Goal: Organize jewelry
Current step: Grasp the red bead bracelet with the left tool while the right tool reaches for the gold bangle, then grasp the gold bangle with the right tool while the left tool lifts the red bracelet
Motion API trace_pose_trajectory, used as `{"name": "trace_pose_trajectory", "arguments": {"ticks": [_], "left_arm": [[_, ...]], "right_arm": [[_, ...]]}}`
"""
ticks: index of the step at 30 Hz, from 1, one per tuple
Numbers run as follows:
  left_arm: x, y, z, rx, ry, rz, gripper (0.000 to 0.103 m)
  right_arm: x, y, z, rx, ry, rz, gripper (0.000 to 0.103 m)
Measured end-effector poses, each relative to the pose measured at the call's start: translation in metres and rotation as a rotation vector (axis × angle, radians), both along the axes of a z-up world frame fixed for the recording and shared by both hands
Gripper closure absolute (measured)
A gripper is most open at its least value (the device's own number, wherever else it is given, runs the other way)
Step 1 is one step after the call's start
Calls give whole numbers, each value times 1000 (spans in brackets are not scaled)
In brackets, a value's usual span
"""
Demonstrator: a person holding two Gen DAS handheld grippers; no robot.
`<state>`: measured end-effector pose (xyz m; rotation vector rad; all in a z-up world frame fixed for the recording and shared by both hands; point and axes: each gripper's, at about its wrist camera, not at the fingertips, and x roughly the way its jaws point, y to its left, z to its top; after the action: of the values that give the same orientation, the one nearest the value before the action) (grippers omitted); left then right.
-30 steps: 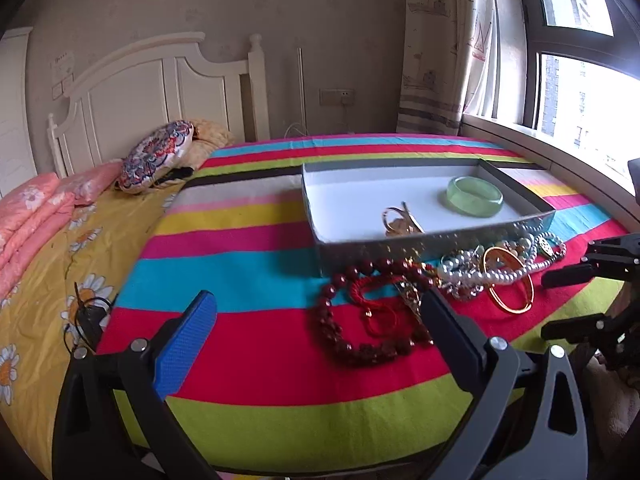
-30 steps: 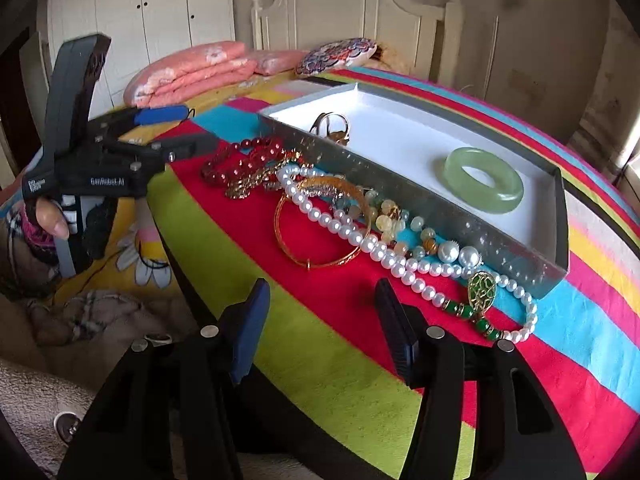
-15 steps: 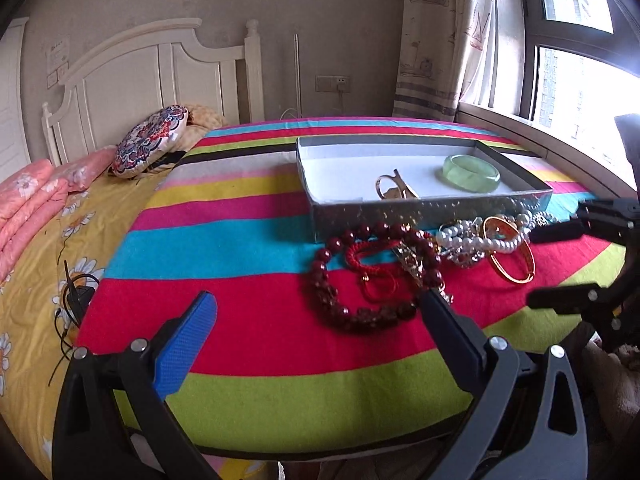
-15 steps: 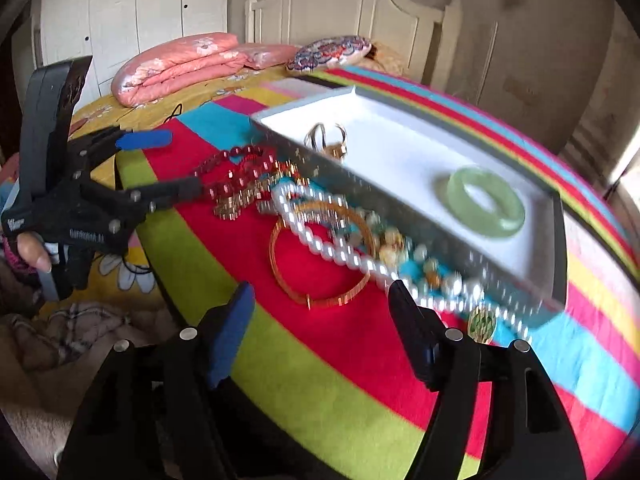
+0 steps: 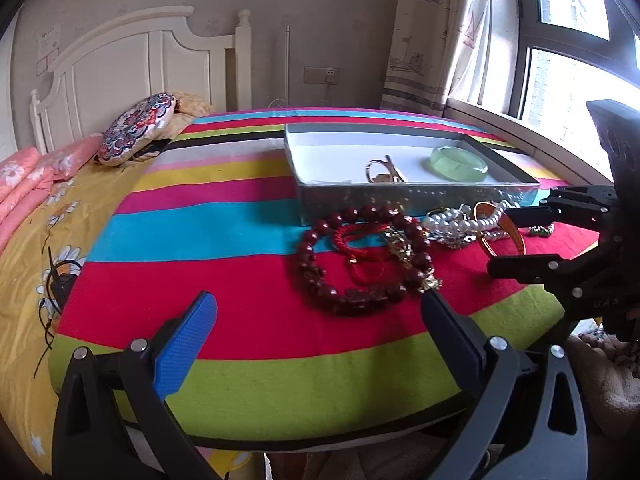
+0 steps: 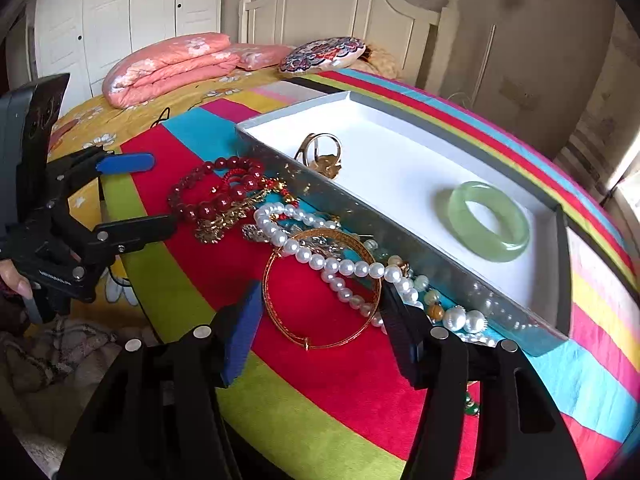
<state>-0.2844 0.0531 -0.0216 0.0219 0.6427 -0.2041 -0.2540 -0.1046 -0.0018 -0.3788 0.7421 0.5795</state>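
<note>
Right hand-held gripper (image 6: 320,312): fingers apart, empty, straddling the gold bangle (image 6: 320,292) and pearl strand (image 6: 328,260) on the striped bed (image 6: 320,420). Just beyond its tips sits the tray (image 6: 400,168), holding a green jade bangle (image 6: 488,220) and gold ring piece (image 6: 320,152). Left hand-held gripper (image 5: 320,312): fingers apart, empty, the red bead bracelet (image 5: 360,260) directly ahead of it.

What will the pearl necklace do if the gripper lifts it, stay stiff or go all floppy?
Probably floppy: the pearl necklace lies in loose curves, so it should sag and dangle from wherever it is pinched. It drapes over the gold bangle and touches other beads, so it may drag them along. The round, shiny pearls might slip between the pads.
</note>
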Motion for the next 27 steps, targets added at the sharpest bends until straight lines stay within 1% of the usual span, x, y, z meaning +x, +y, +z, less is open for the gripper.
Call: {"name": "trace_pose_trajectory", "arguments": {"ticks": [3,8,10,11,12,13,14,15,19,20,21,22,23,24,25,26,27], "left_arm": [[0,-2,2,-6,2,-18,2],[6,-6,13,-87,21,-66,2],[10,-10,16,-96,25,-81,2],[12,-13,18,-100,24,-93,7],[15,-15,20,-103,26,-110,17],[17,-19,22,-102,32,-133,24],[20,-24,23,-92,39,-147,34],[21,-28,23,-79,43,-155,42],[33,-45,20,-13,68,-183,52],[36,-47,19,-5,75,-187,57],[40,-50,17,2,89,-194,64],[44,-52,14,7,106,-198,69],[46,-54,12,11,115,-201,77],[47,-54,12,26,110,-195,80],[48,-54,12,25,112,-196,81],[47,-53,13,13,109,-198,87],[48,-50,16,-16,104,-200,92]], "right_arm": [[-4,-5,4,0,3,2,46],[-8,-18,14,13,28,14,46],[-11,-21,16,19,40,30,46],[-14,-23,17,24,49,42,46],[-15,-24,18,26,53,48,46],[-16,-26,19,30,61,56,46],[-17,-27,19,33,70,63,46],[-18,-27,19,34,76,65,46],[-20,-32,17,45,110,76,46],[-20,-34,17,57,122,78,46],[-20,-37,18,76,137,74,46],[-17,-44,20,114,163,64,46],[-14,-49,22,153,183,53,46],[-12,-55,23,184,202,40,46],[-9,-62,22,206,224,25,46],[-7,-65,21,202,235,7,46],[-6,-69,18,180,238,-15,46]]}}
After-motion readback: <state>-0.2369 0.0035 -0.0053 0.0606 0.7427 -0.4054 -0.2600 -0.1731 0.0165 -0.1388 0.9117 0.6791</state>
